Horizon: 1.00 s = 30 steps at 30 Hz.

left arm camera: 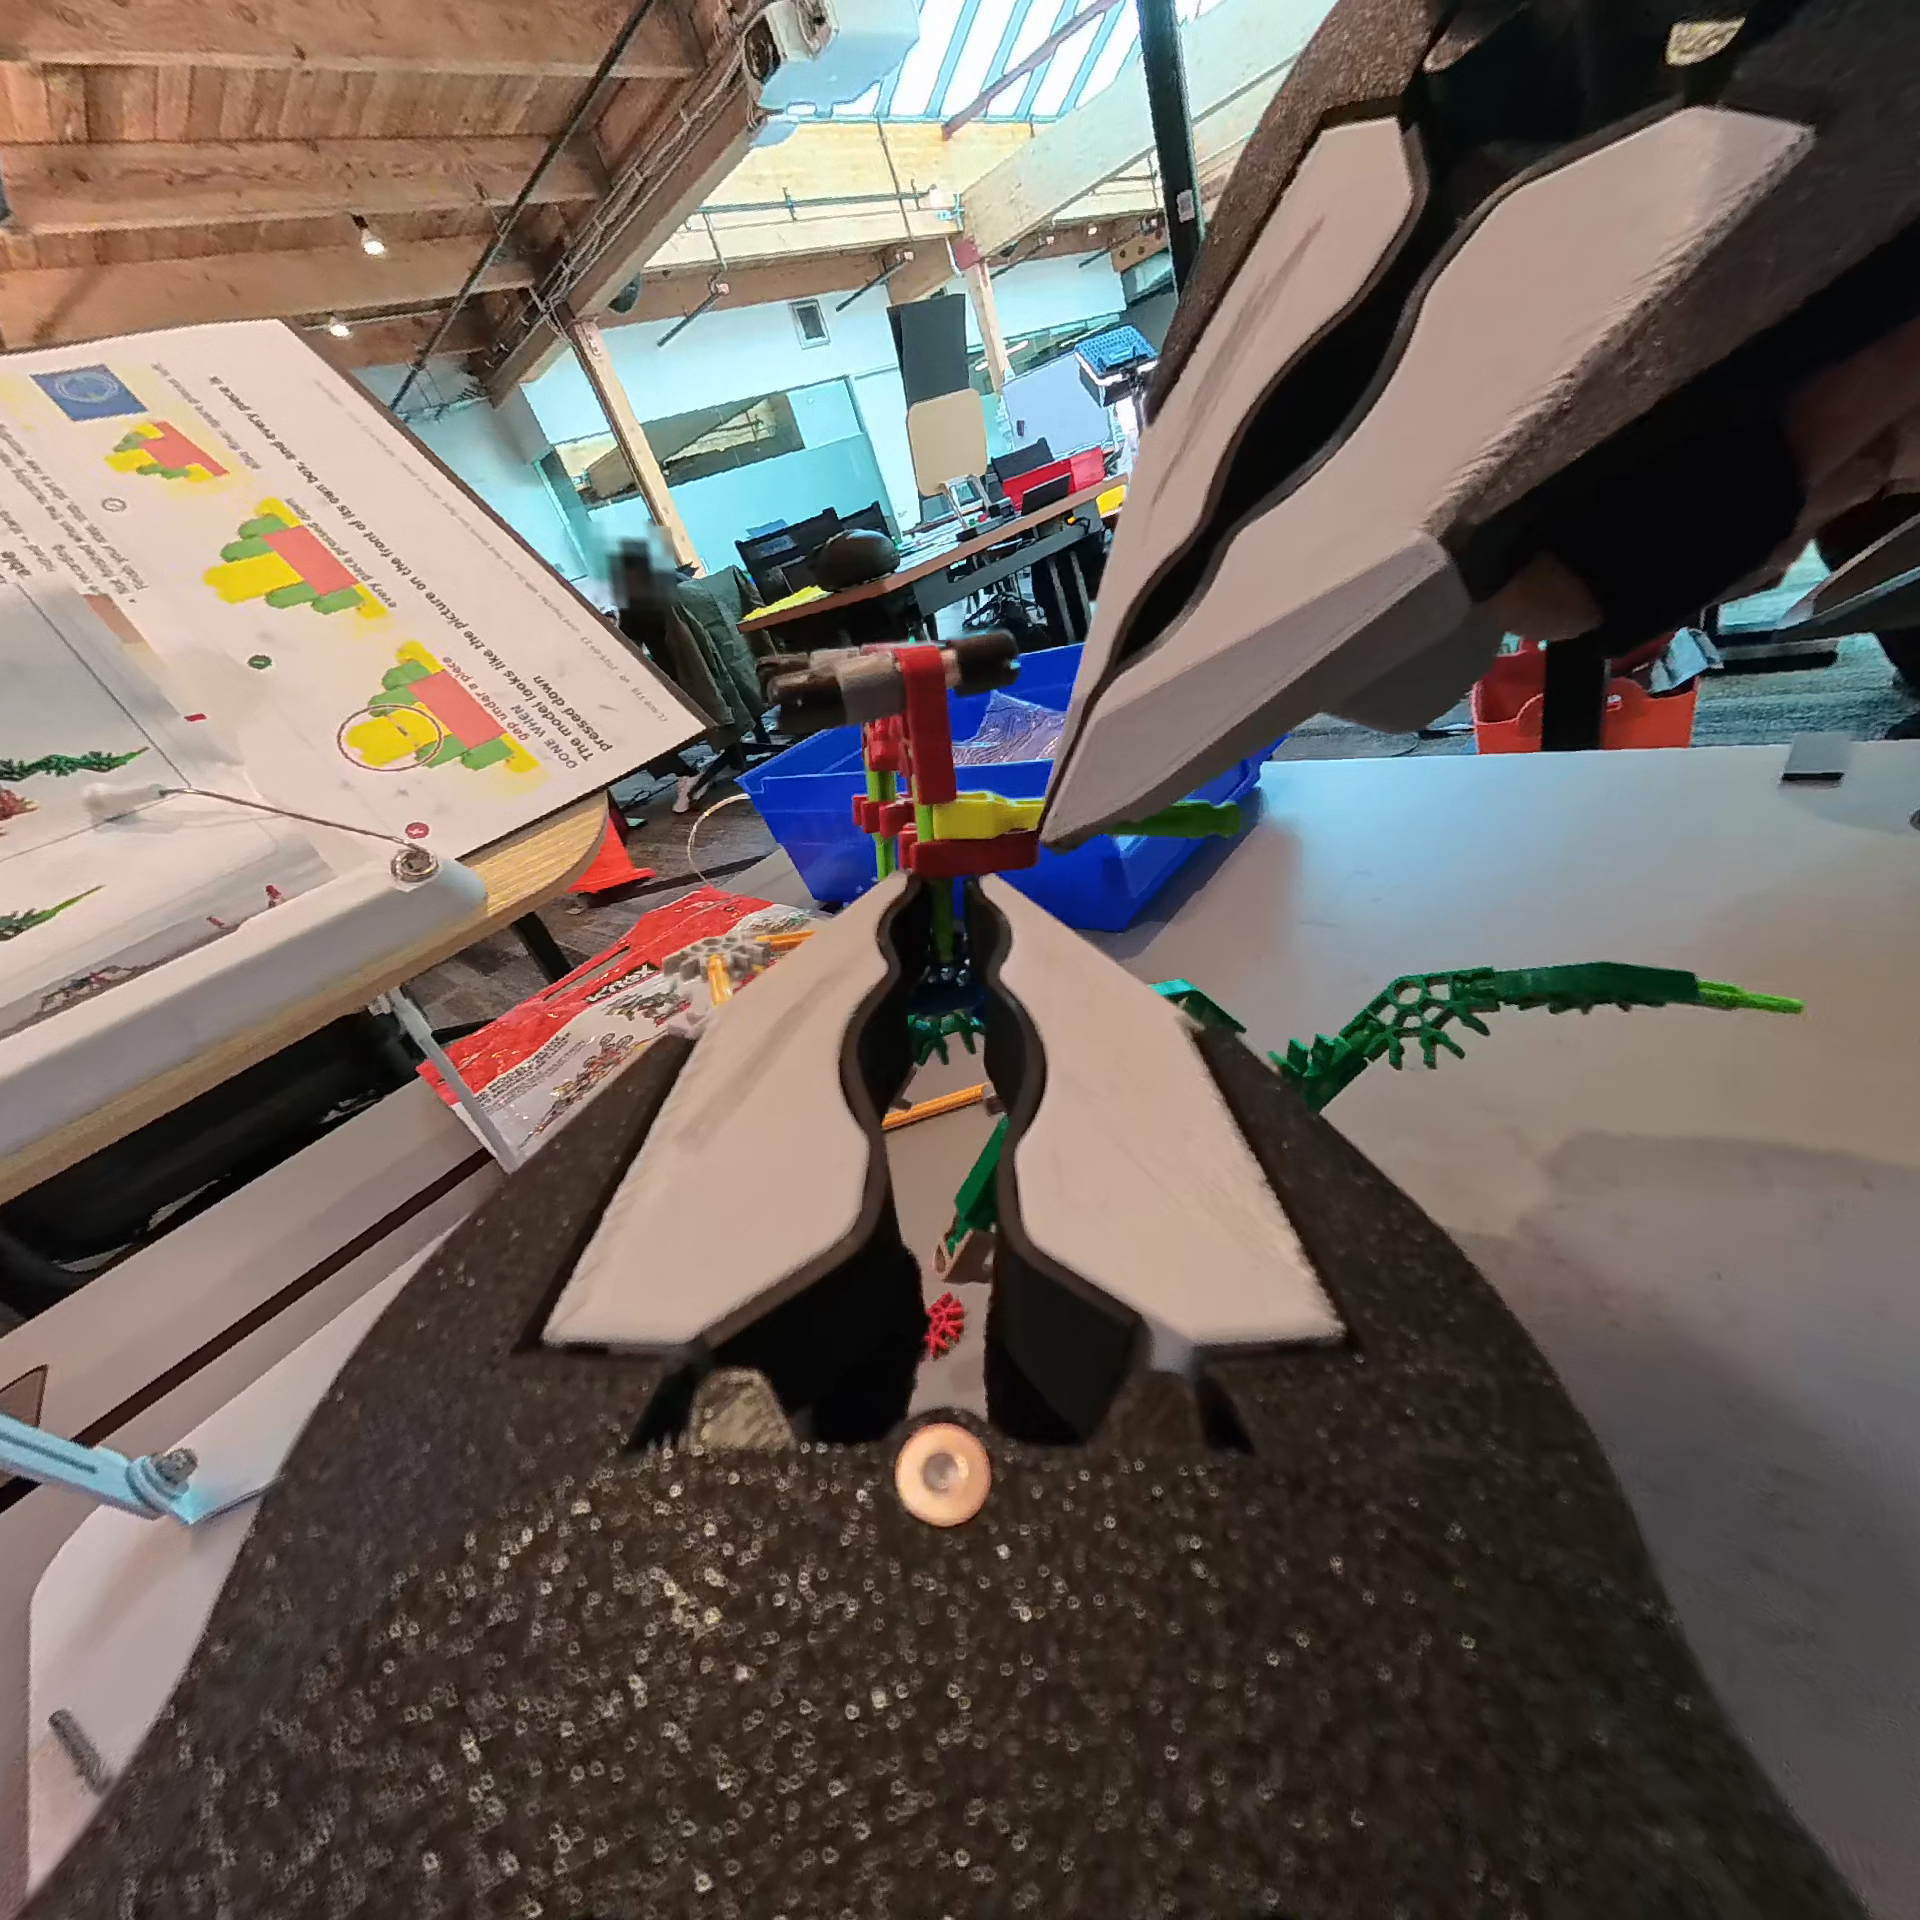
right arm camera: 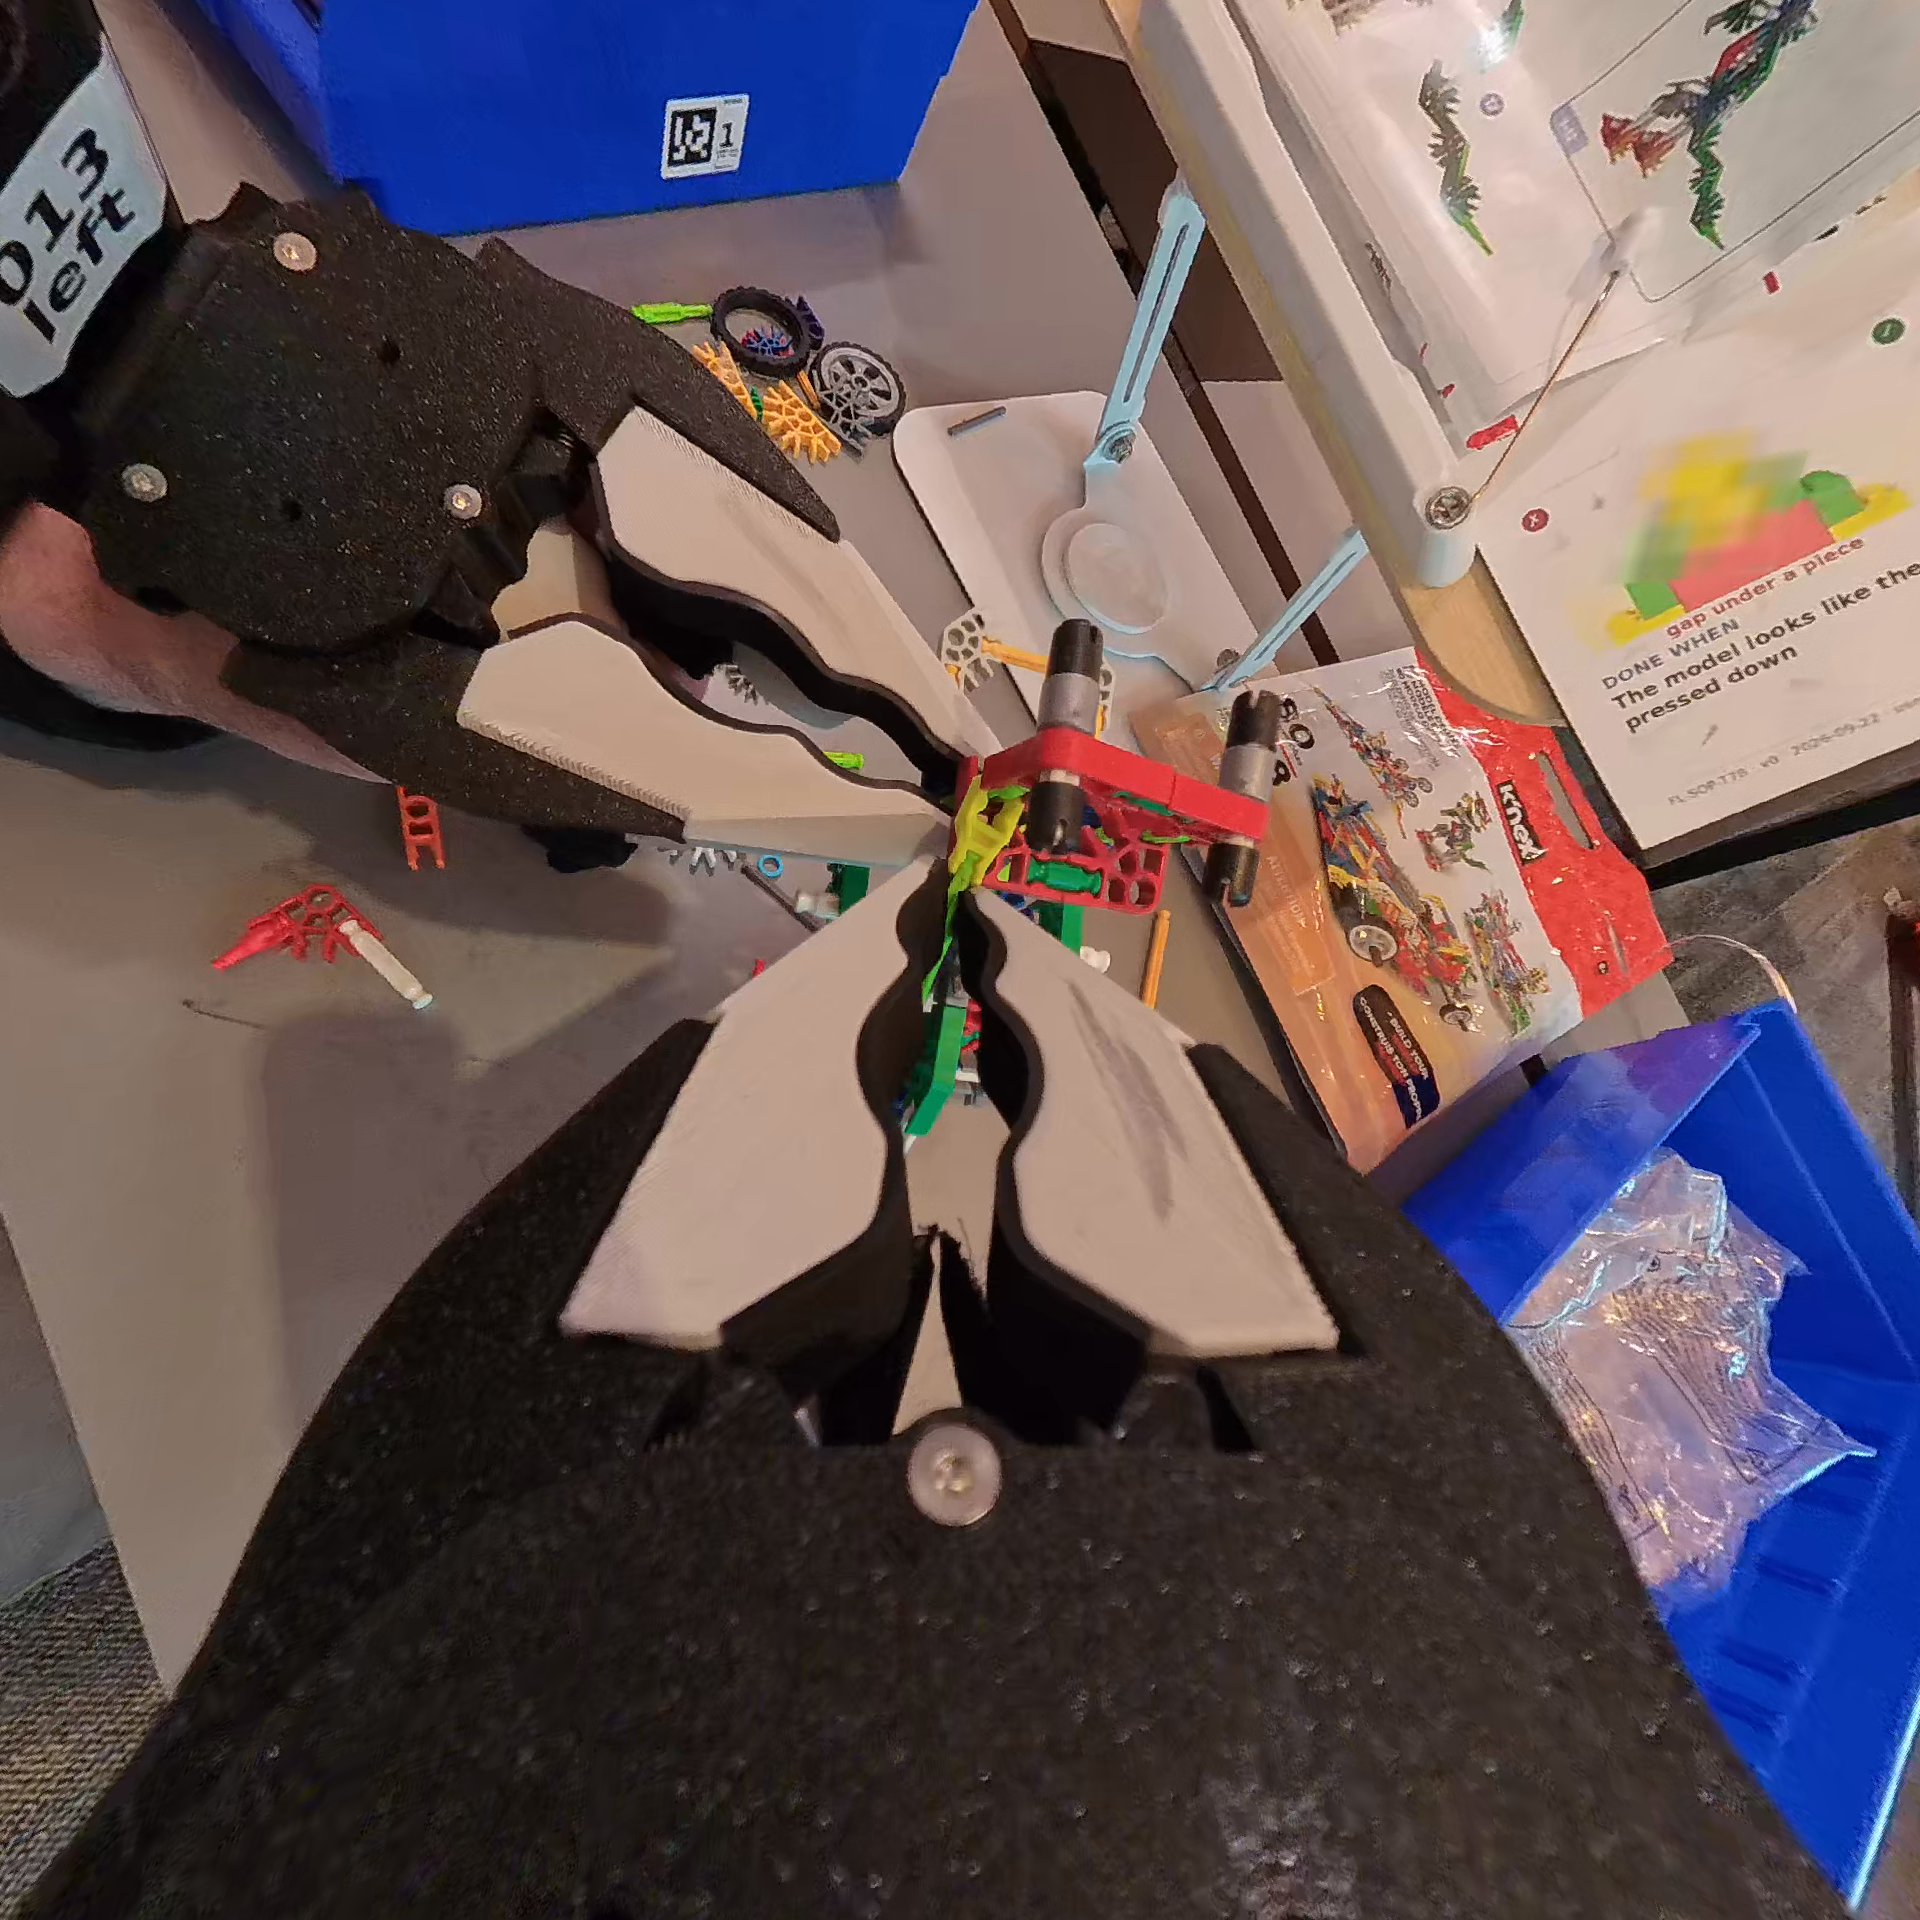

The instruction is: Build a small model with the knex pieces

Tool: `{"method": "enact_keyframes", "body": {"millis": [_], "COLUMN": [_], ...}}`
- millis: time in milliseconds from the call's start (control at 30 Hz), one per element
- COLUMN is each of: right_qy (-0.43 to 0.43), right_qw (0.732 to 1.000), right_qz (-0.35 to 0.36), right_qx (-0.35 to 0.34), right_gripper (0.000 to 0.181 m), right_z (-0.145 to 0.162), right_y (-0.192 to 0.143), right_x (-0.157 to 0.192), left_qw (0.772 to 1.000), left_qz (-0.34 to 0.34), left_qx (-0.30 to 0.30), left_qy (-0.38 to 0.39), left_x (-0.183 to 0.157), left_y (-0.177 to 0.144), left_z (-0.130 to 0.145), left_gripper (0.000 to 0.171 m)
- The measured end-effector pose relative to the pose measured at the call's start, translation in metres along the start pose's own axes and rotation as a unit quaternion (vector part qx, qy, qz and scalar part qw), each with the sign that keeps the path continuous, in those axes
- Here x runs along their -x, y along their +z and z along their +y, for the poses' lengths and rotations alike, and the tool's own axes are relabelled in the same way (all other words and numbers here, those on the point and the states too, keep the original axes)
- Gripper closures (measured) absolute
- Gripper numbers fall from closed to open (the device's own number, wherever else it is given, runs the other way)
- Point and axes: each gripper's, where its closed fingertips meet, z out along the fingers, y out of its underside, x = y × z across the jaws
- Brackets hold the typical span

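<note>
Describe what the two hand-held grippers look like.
Both look alike. The left hand-held gripper and right hand-held gripper have speckled black, rounded bodies, pale grey tapering fingers with wavy black-lined inner edges, and silver screws. The left carries a white printed label.

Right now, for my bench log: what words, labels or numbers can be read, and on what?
I don't copy writing; it stands on:
White label, left tongs: large print.
Code sticker, blue bin.
Red pack: brand print.
Sheet: printed lines, fine print too small.

Timber ceiling [left arm camera: 260,156], skylight [left arm camera: 997,62], distant desks [left arm camera: 966,561].
</note>
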Motion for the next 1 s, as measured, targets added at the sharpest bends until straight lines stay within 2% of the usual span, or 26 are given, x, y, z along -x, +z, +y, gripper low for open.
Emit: {"method": "enact_keyframes", "body": {"millis": [400, 767, 800, 833, 900, 1000], "right_qy": [-0.034, -0.032, -0.032, -0.032, -0.029, -0.028], "right_qw": [0.999, 0.998, 0.998, 0.998, 0.998, 0.998], "right_qz": [-0.035, -0.056, -0.056, -0.058, -0.059, -0.058], "right_qx": [-0.002, 0.01, 0.011, 0.015, 0.014, 0.015], "right_gripper": [0.181, 0.181, 0.181, 0.181, 0.181, 0.181], "right_z": [-0.0015, 0.0015, 0.0018, 0.0024, 0.0013, 0.0005], "right_y": [0.0019, 0.0041, 0.0048, 0.0056, 0.0061, 0.0079], "right_x": [-0.0009, 0.001, 0.0013, 0.0021, 0.0012, -0.0011], "left_qw": [1.0, 1.0, 1.0, 0.999, 0.999, 0.999], "left_qz": [0.012, 0.023, 0.023, 0.033, 0.029, 0.031], "left_qx": [-0.003, 0.008, 0.009, 0.011, 0.01, 0.013], "left_qy": [-0.013, 0.013, 0.017, 0.026, 0.025, 0.029], "left_x": [0.0006, 0.0009, 0.0008, -0.0031, -0.0016, -0.0042], "left_y": [0.0003, -0.0004, -0.001, -0.0019, -0.0022, -0.0012], "left_z": [0.0, 0.0029, 0.0037, 0.0045, 0.0042, 0.0049], "left_gripper": [0.17, 0.17, 0.168, 0.156, 0.154, 0.14]}}
